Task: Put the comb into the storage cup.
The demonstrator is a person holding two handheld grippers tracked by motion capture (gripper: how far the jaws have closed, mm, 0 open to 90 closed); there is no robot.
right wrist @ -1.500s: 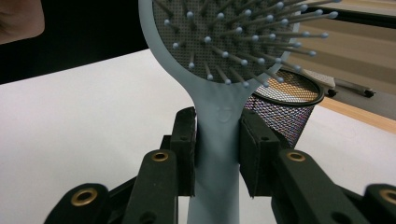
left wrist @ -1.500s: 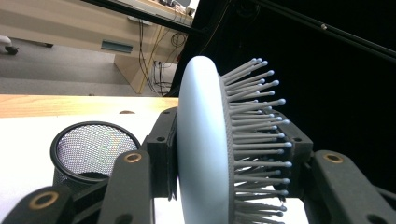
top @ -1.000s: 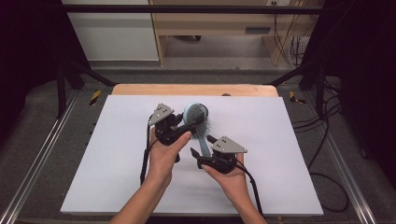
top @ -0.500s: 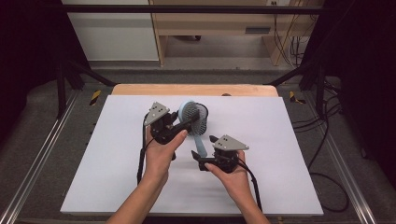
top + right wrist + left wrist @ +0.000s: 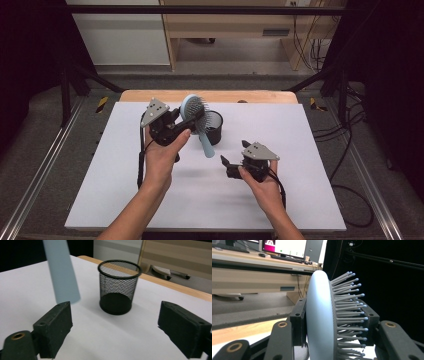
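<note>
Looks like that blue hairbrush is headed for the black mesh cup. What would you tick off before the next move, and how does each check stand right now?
1. Left claw clamps the hairbrush head: ok.
2. Right claw has just been opening, nothing between its jaws: ok.
3. Mesh cup upright, nothing inside: ok.
4. Brush handle hangs lower end down, off the table: ok.
5. Handle lined up over the cup's mouth: not ok, it hangs beside the cup.
6. Grip firm enough not to slip: cannot tell.

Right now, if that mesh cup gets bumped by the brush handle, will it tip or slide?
The cup looks like thin open wire mesh with nothing inside, so it is probably light and would slide easily on the smooth white table. It stands taller than its base is wide, so a knock near the rim from the brush could well tip it, and then it might roll.
</note>
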